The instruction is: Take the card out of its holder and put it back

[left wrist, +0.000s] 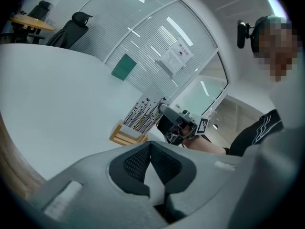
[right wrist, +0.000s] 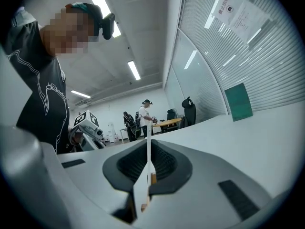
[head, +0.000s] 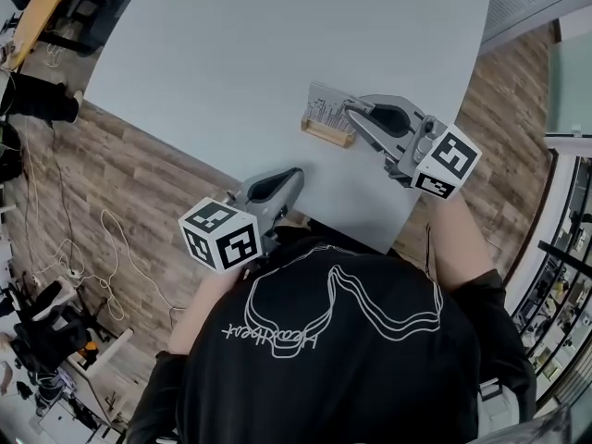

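Observation:
A white card printed with dark lines stands tilted in a small wooden holder near the table's right front. Its lower edge sits at the holder's slot. My right gripper is shut on the card's right edge. In the right gripper view the card shows edge-on as a thin white strip between the pads, with a bit of the wooden holder below it. My left gripper rests low at the table's front edge, left of the holder, its jaws shut on nothing. The left gripper view shows the card and the holder.
The pale grey table has a curved front edge over wood flooring with cables at the left. Glass walls and blinds stand beyond the table. Two people stand by a distant desk, with office chairs nearby.

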{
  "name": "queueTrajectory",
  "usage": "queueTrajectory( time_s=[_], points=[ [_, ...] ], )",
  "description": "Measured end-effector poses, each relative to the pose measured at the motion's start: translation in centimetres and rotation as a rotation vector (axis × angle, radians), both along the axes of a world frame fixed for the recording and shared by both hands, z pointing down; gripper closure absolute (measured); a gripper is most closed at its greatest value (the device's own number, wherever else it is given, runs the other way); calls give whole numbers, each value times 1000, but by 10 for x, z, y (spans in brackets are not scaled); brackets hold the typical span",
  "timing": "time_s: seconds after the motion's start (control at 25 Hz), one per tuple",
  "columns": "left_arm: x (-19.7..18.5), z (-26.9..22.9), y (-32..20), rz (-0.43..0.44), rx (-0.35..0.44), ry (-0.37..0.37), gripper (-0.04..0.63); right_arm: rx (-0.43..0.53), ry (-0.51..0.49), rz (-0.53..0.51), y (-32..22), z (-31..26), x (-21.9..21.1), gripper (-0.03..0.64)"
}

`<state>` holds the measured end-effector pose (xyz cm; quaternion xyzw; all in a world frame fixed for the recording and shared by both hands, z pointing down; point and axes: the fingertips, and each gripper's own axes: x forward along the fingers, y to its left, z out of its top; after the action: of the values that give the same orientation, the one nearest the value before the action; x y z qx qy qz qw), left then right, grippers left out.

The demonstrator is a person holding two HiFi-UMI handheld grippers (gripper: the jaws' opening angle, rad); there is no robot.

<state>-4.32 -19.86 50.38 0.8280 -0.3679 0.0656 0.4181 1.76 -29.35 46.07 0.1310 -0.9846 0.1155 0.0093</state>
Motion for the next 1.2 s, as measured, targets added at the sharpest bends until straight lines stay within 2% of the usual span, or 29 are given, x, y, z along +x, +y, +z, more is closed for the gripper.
queueTrajectory(
  time_s=[0.68, 1.0, 1.2],
  points=[
    [-15, 17, -13, -67, -36, 32, 581, -1, 68, -18, -2, 41, -6, 591],
    [-22, 7, -18, -75, -18, 36, 581, -12, 102, -32, 8, 49, -8, 584],
    [-23, 5, -25, -77, -17, 41, 582, -57, 63, 1, -1, 45, -2, 523]
  ],
)
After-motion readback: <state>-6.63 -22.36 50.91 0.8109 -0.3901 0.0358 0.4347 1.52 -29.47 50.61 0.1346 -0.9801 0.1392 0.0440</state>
